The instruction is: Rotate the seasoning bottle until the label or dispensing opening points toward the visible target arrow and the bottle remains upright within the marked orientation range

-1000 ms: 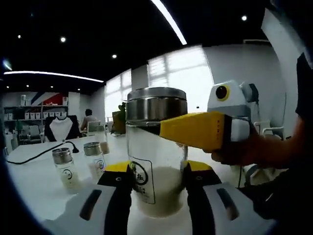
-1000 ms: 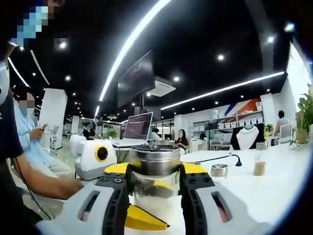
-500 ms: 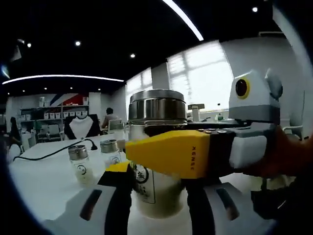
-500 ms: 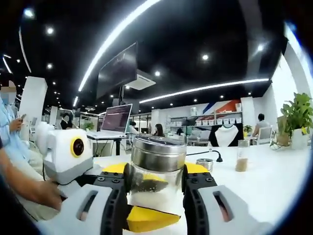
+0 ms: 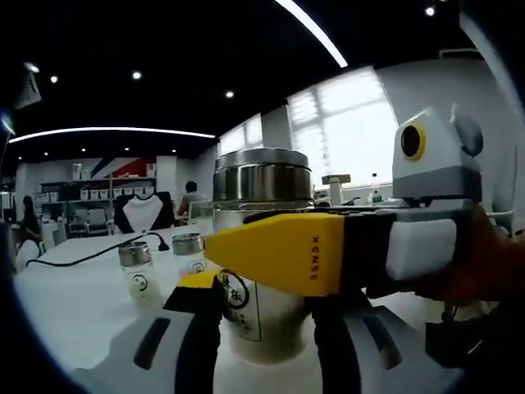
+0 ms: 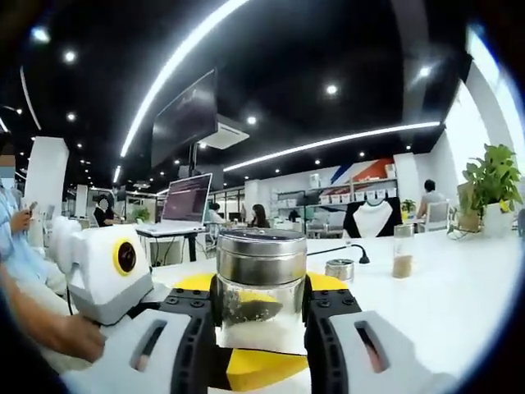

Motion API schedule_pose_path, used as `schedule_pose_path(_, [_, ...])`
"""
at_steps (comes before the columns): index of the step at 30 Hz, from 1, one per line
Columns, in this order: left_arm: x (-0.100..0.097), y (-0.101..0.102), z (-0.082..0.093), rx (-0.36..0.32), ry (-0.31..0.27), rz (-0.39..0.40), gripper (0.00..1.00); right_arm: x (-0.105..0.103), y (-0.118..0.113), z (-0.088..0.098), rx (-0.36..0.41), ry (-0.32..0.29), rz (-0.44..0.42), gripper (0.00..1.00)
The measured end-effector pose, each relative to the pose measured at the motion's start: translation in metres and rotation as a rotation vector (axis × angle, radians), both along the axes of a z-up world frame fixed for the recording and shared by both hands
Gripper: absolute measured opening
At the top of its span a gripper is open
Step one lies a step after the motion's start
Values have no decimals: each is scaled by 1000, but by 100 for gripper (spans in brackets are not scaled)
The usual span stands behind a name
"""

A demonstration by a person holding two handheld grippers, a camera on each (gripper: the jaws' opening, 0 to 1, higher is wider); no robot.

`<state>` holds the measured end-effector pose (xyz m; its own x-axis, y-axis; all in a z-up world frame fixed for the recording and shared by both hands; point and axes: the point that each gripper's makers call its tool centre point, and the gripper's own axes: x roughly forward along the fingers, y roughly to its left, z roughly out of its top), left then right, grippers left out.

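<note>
The seasoning bottle stands straight up on the surface, pinched between both hand-held grippers, left low, right crossing higher.

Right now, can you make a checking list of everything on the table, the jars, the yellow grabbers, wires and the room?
Surface: white table, bare around the jars.
Job's things: seasoning bottle upright, steel lid on, white powder inside, label toward the left gripper view. No target arrow seen.
Clutter: two small shakers behind it; a short tin and a tall glass of brown powder farther off.
Grippers: left gripper shut on the bottle low down; right gripper shut on it below the lid.
Cables: black cable across the table.
Surroundings: open office, shelves, necklace bust, potted plant, laptop, people seated.
</note>
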<state>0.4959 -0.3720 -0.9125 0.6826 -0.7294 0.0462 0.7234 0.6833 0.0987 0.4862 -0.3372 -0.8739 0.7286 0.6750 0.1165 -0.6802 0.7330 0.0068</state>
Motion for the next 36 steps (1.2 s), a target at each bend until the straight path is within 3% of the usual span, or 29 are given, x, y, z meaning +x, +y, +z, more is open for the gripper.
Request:
schedule_pose_path(7, [-9, -5, -3, 25, 20, -125, 46, -6, -3, -1, 22, 35, 85, 37])
schedule_pose_path(10, [-15, -7, -3, 8, 52, -185, 45, -15, 0, 0, -20, 0, 148, 37])
schedule_pose_path(15, [-21, -6, -1, -26, 72, -257, 45, -24, 2, 4, -21, -17, 196, 37])
schedule_pose_path(29, [-42, -9, -1, -8, 47, -421, 45, -47, 6, 3, -16, -52, 380, 37])
schedule_pose_path(32, [-46, -10, -2, -2, 46, -441, 45, -50, 5, 1, 7, -44, 408, 38])
schedule_pose_path(36, [-38, -10, -6, 16, 51, -372, 44, -42, 3, -2, 15, -25, 371, 38])
